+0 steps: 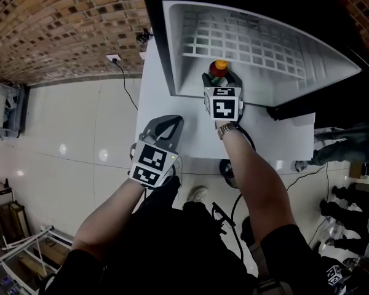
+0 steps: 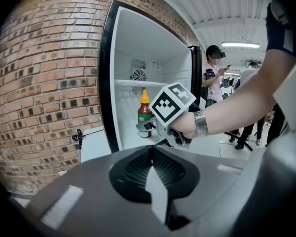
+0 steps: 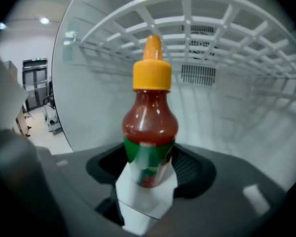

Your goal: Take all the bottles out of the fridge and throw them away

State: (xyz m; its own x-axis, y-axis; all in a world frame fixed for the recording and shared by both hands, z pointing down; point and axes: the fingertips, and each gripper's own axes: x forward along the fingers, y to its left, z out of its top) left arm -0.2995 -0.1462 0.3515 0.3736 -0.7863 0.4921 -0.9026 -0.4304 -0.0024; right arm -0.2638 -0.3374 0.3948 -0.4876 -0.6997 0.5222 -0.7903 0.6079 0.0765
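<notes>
Sauce bottle, red with an orange cap, stands upright on the floor of the open fridge, at upper centre of the head view. The right claw reaches in low, its jaws wide on either side of the labelled lower body, probably lined up for a grip; no firm squeeze shows. The left claw, jaws together and empty, waits over the desk, clear of the doorway.
</notes>
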